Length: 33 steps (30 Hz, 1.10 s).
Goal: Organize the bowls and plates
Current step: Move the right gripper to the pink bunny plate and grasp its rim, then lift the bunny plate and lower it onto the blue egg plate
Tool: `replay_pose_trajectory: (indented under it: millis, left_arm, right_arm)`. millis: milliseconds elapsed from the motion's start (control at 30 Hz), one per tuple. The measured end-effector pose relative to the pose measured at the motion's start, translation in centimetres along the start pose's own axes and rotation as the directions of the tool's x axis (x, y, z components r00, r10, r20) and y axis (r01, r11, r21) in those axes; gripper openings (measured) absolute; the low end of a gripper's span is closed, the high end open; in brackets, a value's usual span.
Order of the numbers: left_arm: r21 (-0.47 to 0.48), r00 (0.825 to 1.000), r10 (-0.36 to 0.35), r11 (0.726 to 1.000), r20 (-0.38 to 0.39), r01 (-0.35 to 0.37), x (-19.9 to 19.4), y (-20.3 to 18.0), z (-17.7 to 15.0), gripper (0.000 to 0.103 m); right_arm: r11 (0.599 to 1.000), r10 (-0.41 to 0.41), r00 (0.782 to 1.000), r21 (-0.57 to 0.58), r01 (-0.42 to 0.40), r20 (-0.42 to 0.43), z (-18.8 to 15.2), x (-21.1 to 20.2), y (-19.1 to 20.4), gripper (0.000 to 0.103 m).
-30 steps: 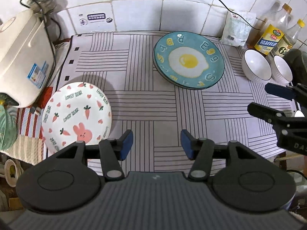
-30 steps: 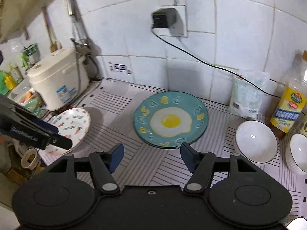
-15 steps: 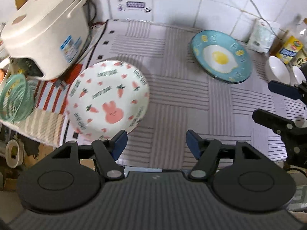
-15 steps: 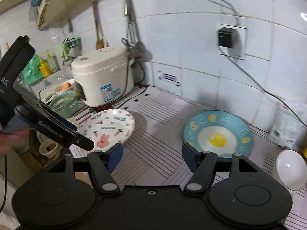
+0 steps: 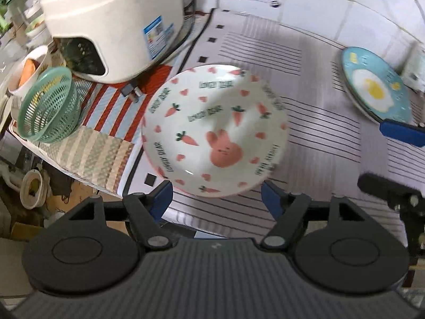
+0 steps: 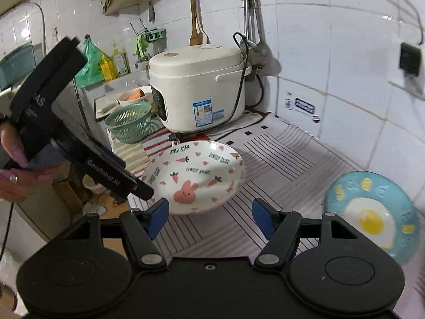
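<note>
Both grippers close in on the bunny plate

Left gripper (image 5: 216,196) jaws are opening, empty; bunny plate (image 5: 215,130) now fills frame centre. Right gripper (image 6: 209,216) gapes, unladen.

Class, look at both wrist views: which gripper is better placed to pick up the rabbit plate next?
Probably the left gripper: its opening jaws already flank the rabbit plate's near rim. The right gripper sits farther back.

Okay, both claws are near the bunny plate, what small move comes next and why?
Probably ease the left claw forward until its pads straddle the near rim of the bunny plate. Its jaws are opening with nothing between them, and that rim lies just beyond the tips, overhanging the counter edge.
</note>
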<state>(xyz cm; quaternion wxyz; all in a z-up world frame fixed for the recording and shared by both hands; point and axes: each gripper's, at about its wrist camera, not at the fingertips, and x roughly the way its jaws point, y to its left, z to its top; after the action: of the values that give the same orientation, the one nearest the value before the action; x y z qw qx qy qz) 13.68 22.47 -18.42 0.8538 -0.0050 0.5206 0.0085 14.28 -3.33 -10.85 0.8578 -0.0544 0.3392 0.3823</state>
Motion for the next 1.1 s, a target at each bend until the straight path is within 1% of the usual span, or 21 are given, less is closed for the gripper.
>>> replay_pose_trajectory:
  millis: [67,133,167,233,300,400,500,533,567,600,633,767,800,833,867,900,933,967,1033,1100]
  left_arm:
    - [-0.013,1.000,0.018,1.000,-0.010,-0.018,1.2,0.7,0.2,0.073]
    - [-0.016,0.997,0.057,0.998,-0.052,-0.058,2.6,1.1,0.4,0.073]
    - [-0.018,0.996,0.068,0.997,-0.065,-0.069,3.3,1.4,0.5,0.073]
    - [-0.038,0.995,0.065,0.997,-0.078,-0.068,4.4,2.0,0.6,0.073]
    - [-0.059,0.994,0.070,0.995,-0.089,-0.075,5.4,2.6,0.8,0.073]
    - [-0.075,0.994,0.084,0.993,-0.074,-0.090,6.3,3.0,1.0,0.073]
    - [-0.087,0.996,0.059,0.994,-0.067,-0.065,7.0,3.5,1.1,0.066]
    - [-0.092,0.996,0.059,0.994,-0.068,-0.065,7.3,3.6,1.2,0.061]
    - [-0.102,0.995,0.062,0.992,-0.074,-0.069,7.6,3.7,1.2,0.058]
    - [-0.107,0.995,0.059,0.992,-0.078,-0.068,7.8,3.8,1.2,0.053]
    - [-0.117,0.995,0.051,0.991,-0.081,-0.061,8.1,4.0,1.2,0.046]
    - [-0.161,0.997,0.024,0.986,-0.067,-0.034,8.5,4.9,1.1,0.043]
    - [-0.180,0.998,0.018,0.983,-0.060,-0.028,8.6,5.2,1.0,0.043]
    - [-0.196,0.999,0.011,0.980,-0.053,-0.021,8.7,5.4,1.0,0.043]
    - [-0.218,0.999,0.003,0.976,-0.044,-0.013,8.8,5.7,1.0,0.043]
    - [-0.238,0.999,-0.003,0.971,-0.041,-0.007,8.9,5.9,1.0,0.043]
    - [-0.257,0.999,-0.007,0.966,-0.044,-0.005,9.0,6.0,1.1,0.042]
    - [-0.276,0.998,-0.011,0.961,-0.058,-0.006,9.1,6.1,1.3,0.042]
    - [-0.298,0.997,-0.013,0.955,-0.078,-0.011,9.1,6.2,1.6,0.041]
    - [-0.316,0.997,-0.022,0.949,-0.078,-0.004,9.2,6.4,1.6,0.041]
  right_arm:
    - [1.000,0.005,0.999,0.021,-0.006,0.034,-0.3,1.6,-0.7,0.074]
    - [0.999,-0.008,0.998,0.045,0.005,0.059,-0.6,3.2,-1.3,0.074]
    - [0.998,-0.017,0.998,0.057,0.014,0.056,-0.6,4.1,-1.6,0.074]
    - [0.996,-0.028,0.999,0.082,0.027,0.016,-0.5,6.1,-2.3,0.074]
    - [0.992,-0.010,1.000,0.124,0.008,0.018,-0.6,7.5,-3.1,0.074]
    - [0.986,0.016,1.000,0.166,-0.015,-0.003,-0.7,9.7,-3.8,0.074]
    - [0.984,0.023,1.000,0.179,-0.021,-0.010,-0.7,11.3,-4.1,0.074]
    - [0.982,0.031,0.999,0.186,-0.027,-0.019,-0.7,11.9,-4.2,0.074]
    - [0.980,0.037,0.999,0.195,-0.031,-0.025,-0.8,12.3,-4.3,0.074]
    - [0.978,0.043,0.999,0.206,-0.036,-0.030,-0.9,12.8,-4.4,0.072]
    - [0.975,0.051,0.998,0.219,-0.042,-0.033,-0.9,13.1,-4.5,0.068]
    - [0.961,0.076,0.996,0.269,-0.061,-0.048,-1.0,14.3,-4.9,0.058]
    - [0.957,0.081,0.995,0.284,-0.064,-0.050,-1.1,14.5,-5.0,0.049]
    - [0.951,0.087,0.995,0.301,-0.067,-0.054,-1.2,14.7,-5.3,0.039]
    - [0.946,0.090,0.994,0.317,-0.066,-0.061,-1.2,15.0,-5.5,0.033]
    - [0.941,0.090,0.993,0.334,-0.061,-0.072,-1.3,15.3,-5.7,0.022]
    - [0.934,0.089,0.992,0.353,-0.053,-0.086,-1.5,15.7,-6.0,0.019]
    - [0.926,0.103,0.991,0.371,-0.065,-0.083,-1.5,15.8,-6.2,0.019]
    - [0.925,0.108,0.990,0.375,-0.067,-0.092,-1.5,16.1,-6.3,0.018]
    - [0.922,0.112,0.989,0.382,-0.066,-0.098,-1.4,16.3,-6.3,0.018]
